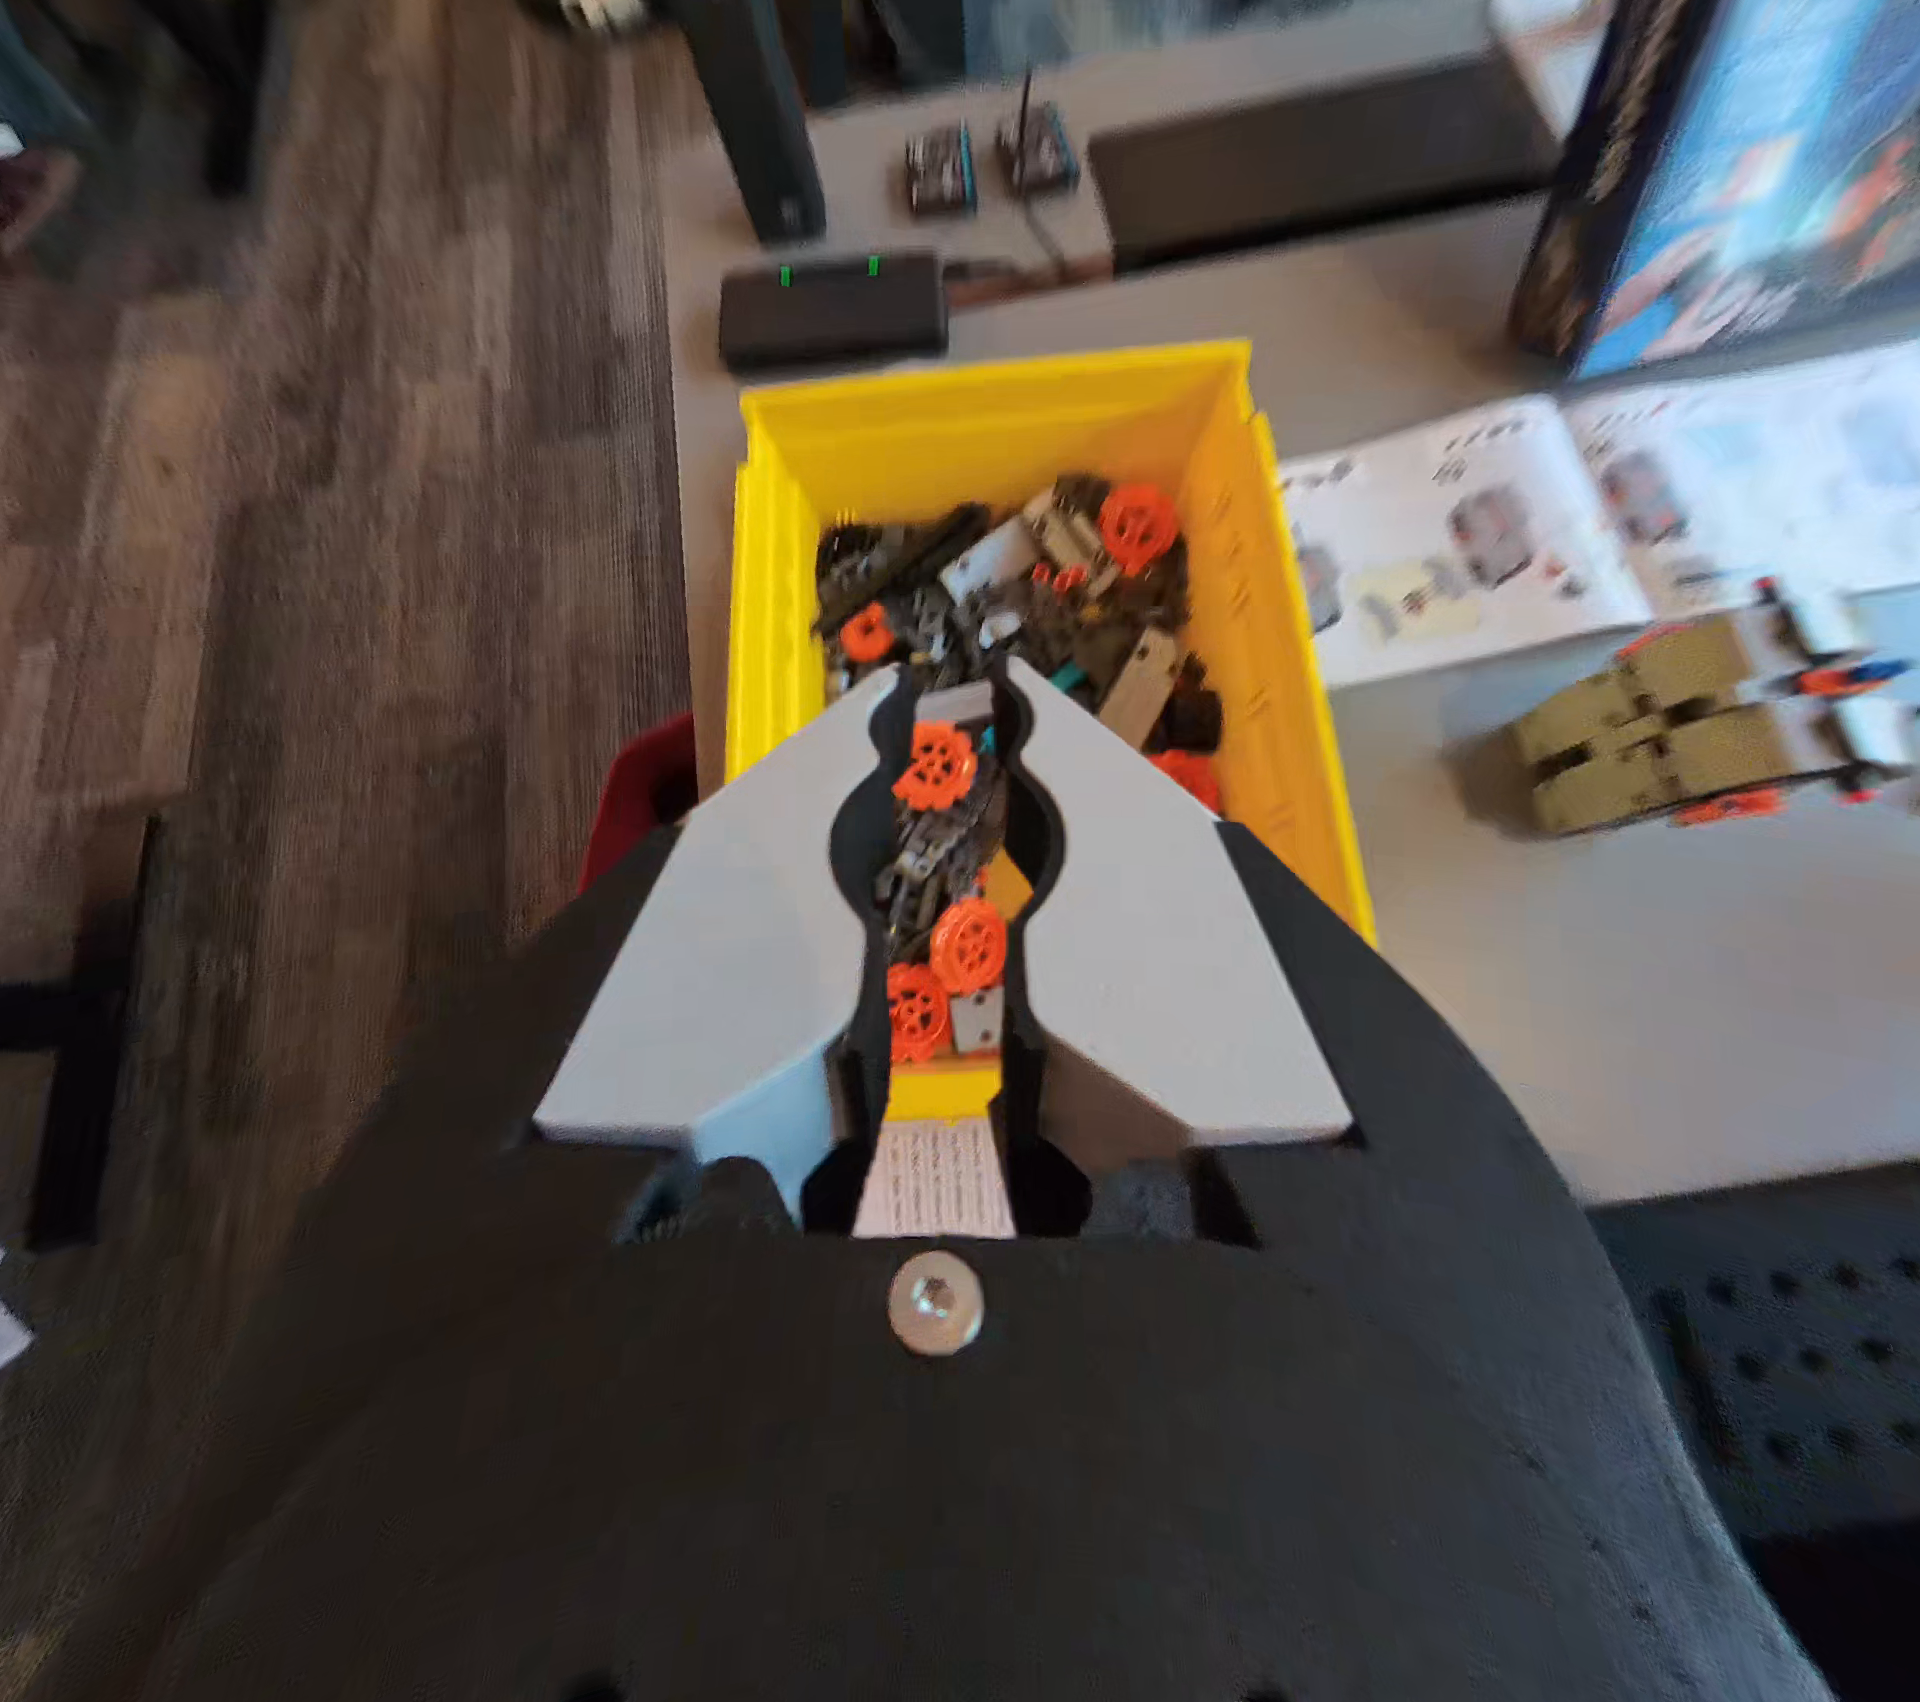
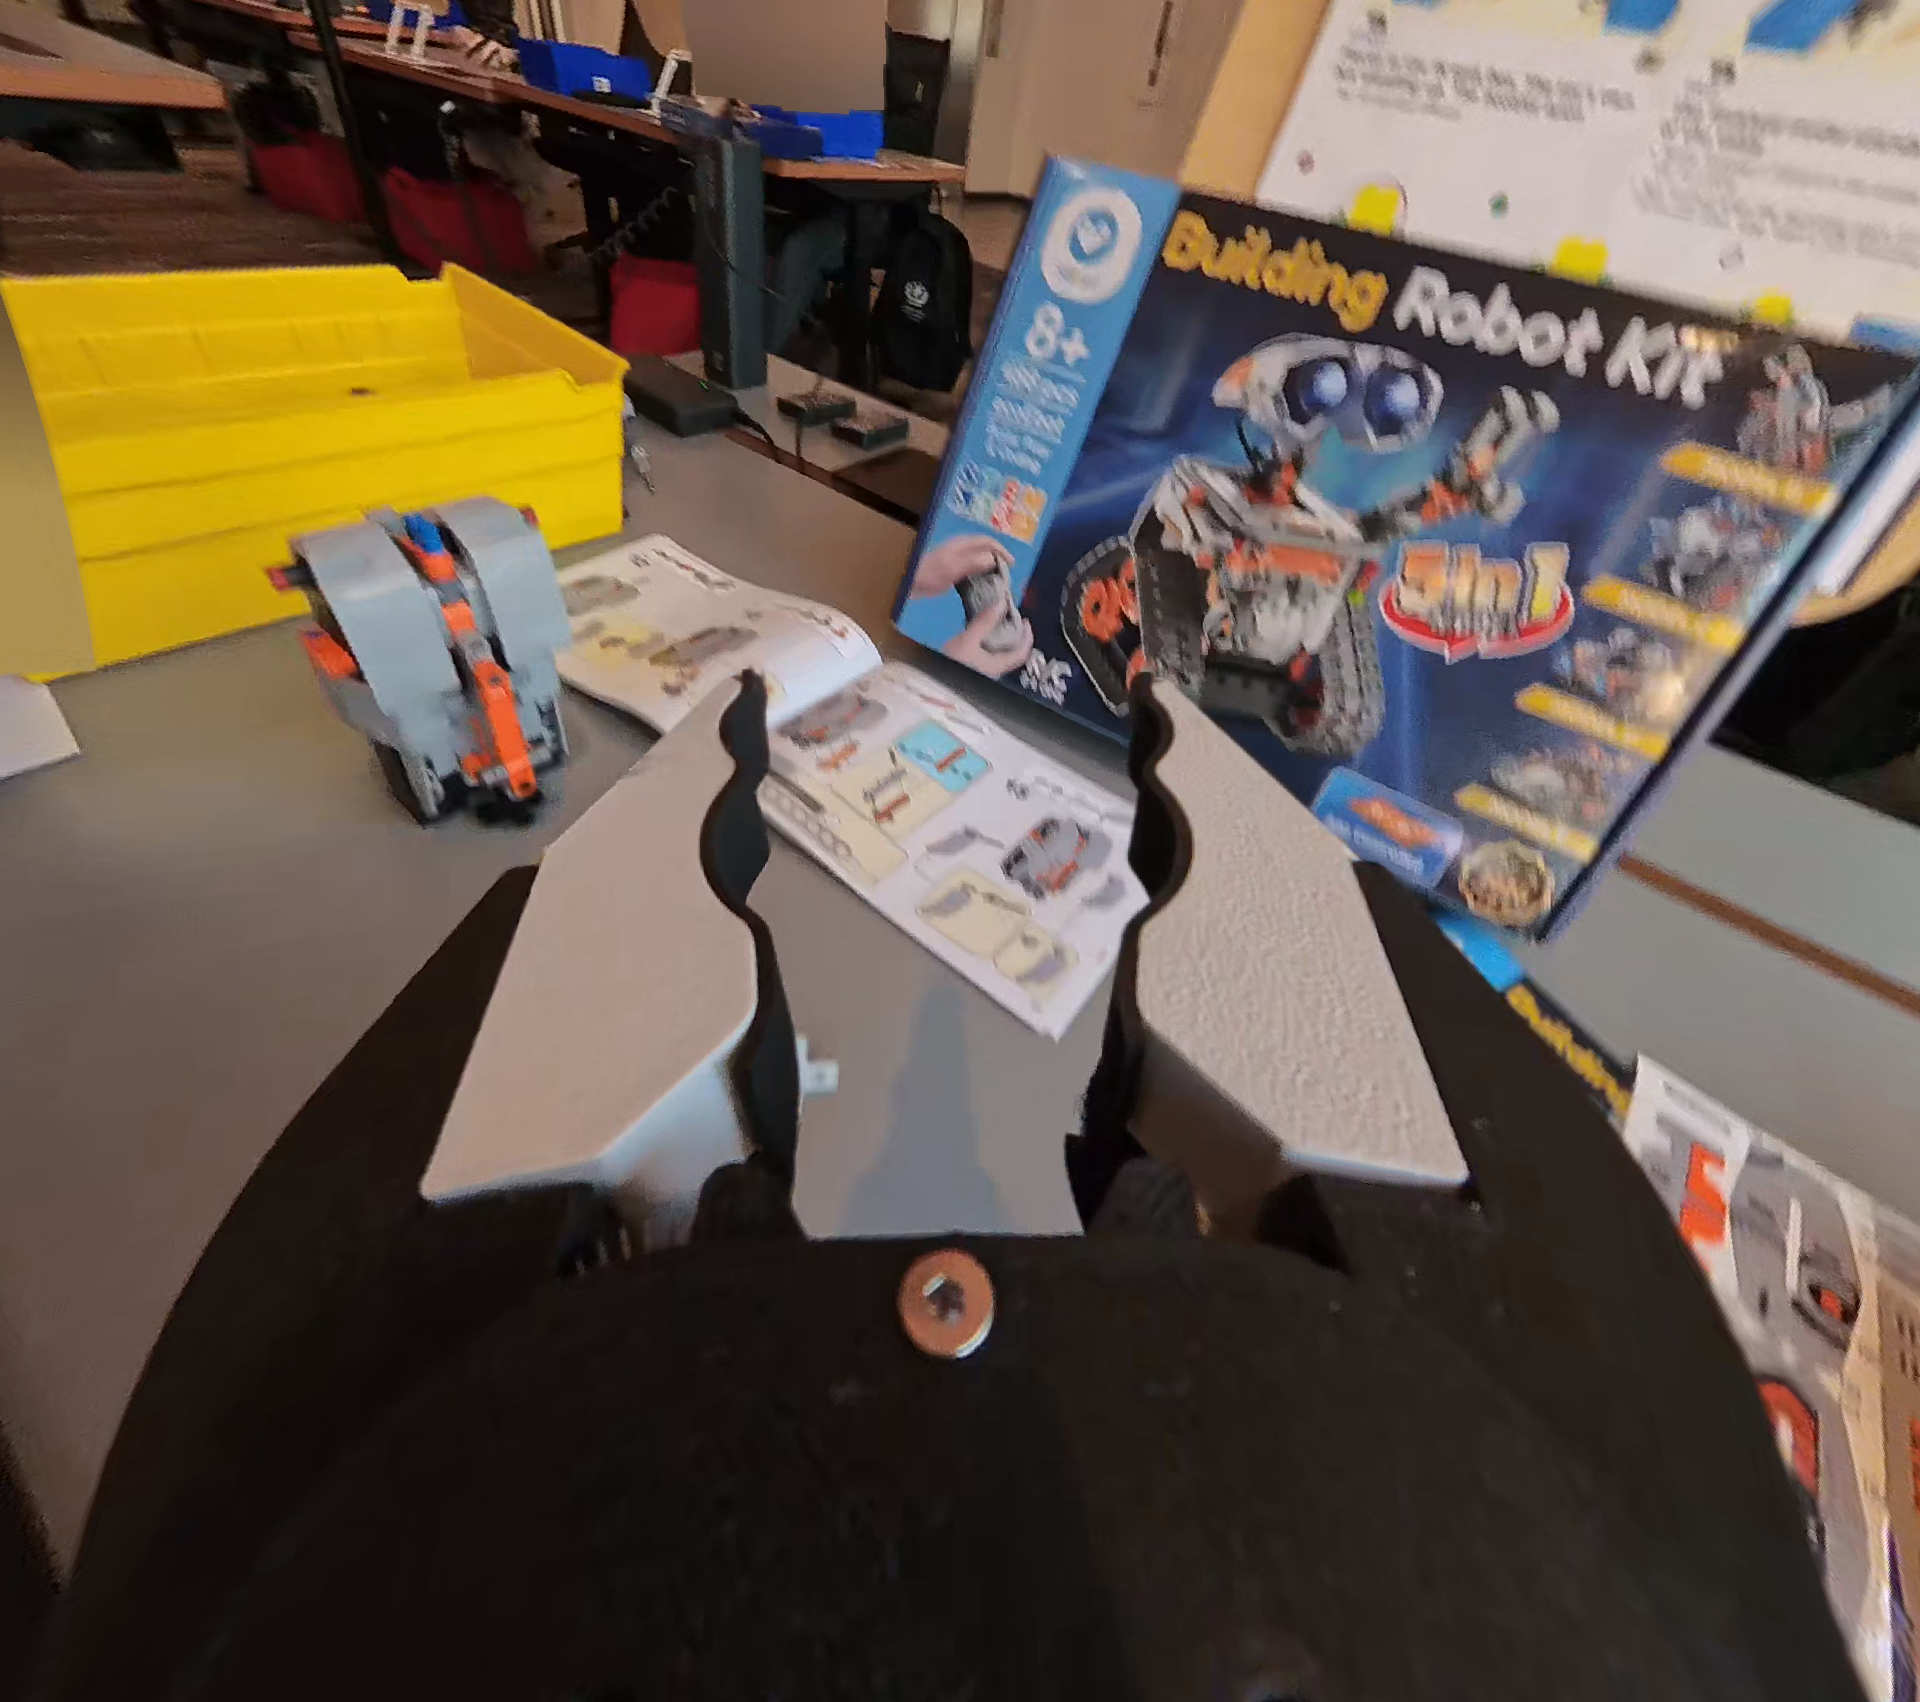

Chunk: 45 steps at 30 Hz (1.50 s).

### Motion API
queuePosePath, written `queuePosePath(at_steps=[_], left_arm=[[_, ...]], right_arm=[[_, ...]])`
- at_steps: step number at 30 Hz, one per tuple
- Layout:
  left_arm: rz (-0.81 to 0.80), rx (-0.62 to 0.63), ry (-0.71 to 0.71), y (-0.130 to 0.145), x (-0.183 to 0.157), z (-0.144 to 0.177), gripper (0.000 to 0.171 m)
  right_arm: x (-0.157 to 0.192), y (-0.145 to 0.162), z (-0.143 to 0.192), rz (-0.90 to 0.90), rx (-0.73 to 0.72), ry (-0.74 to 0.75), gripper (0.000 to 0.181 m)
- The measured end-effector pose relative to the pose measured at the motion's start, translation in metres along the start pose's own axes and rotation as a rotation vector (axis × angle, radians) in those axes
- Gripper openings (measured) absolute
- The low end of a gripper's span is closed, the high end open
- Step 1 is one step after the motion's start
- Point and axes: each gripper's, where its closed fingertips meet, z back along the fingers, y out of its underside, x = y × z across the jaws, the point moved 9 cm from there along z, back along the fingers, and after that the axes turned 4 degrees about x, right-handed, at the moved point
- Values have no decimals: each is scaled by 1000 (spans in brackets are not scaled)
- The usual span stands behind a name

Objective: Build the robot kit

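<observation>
Both fingers of the left hand-held gripper (image 1: 951,696) hang narrowly parted over the yellow bin (image 1: 997,416), grasping nothing, orange gears (image 1: 933,767) and dark parts (image 1: 914,572) loose beneath. Dropping in askew, it could likely nudge the bin's wall or scatter pieces. Right hand-held gripper (image 2: 940,702) is released wide above the surface (image 2: 208,842), the open booklet (image 2: 935,811) just ahead, a half-built grey model (image 2: 436,655) to its left, the boxed kit (image 2: 1403,551) standing beyond.

Bin (image 1: 997,426) of parts (image 1: 997,592) at table's left edge, booklet (image 1: 1455,530) right of it, half-built model (image 1: 1683,738) nearer, box (image 2: 1403,551) standing behind booklet
</observation>
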Motion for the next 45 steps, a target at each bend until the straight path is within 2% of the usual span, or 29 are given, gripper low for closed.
queuePosePath(at_steps=[4, 7, 10, 12, 15, 19, 22, 27, 34, 37, 45], left_arm=[[8, 156, 156, 21, 13, -55, 7], [-4, 277, 220, 24, 20, -88, 9], [-43, 509, 360, 43, 10, -123, 12], [-76, 653, 380, 54, 6, -140, 8], [-121, 702, 373, 56, 1, -159, 2], [-148, 753, 361, 58, 1, -181, 0], [-128, 785, 357, 62, 5, -184, 2], [-50, 767, 350, 62, 16, -190, 4], [-61, 749, 342, 62, 20, -194, 7], [-34, 802, 358, 65, 15, -197, 14], [-29, 862, 237, 60, 8, -202, 16]], right_arm=[[23, -52, -18, 98, -37, -40, 68], [45, -92, -40, 119, -76, -129, 69], [67, -131, -61, 105, -161, -225, 70], [77, -151, -70, 92, -226, -271, 71], [81, -168, -78, 76, -312, -313, 71], [62, -169, -74, 88, -324, -269, 71], [43, -165, -66, 69, -343, -231, 70], [18, -161, -62, 47, -348, -174, 69], [15, -157, -67, 81, -323, -138, 69], [16, -155, -69, 99, -313, -131, 69], [16, -155, -69, 109, -308, -140, 69]])
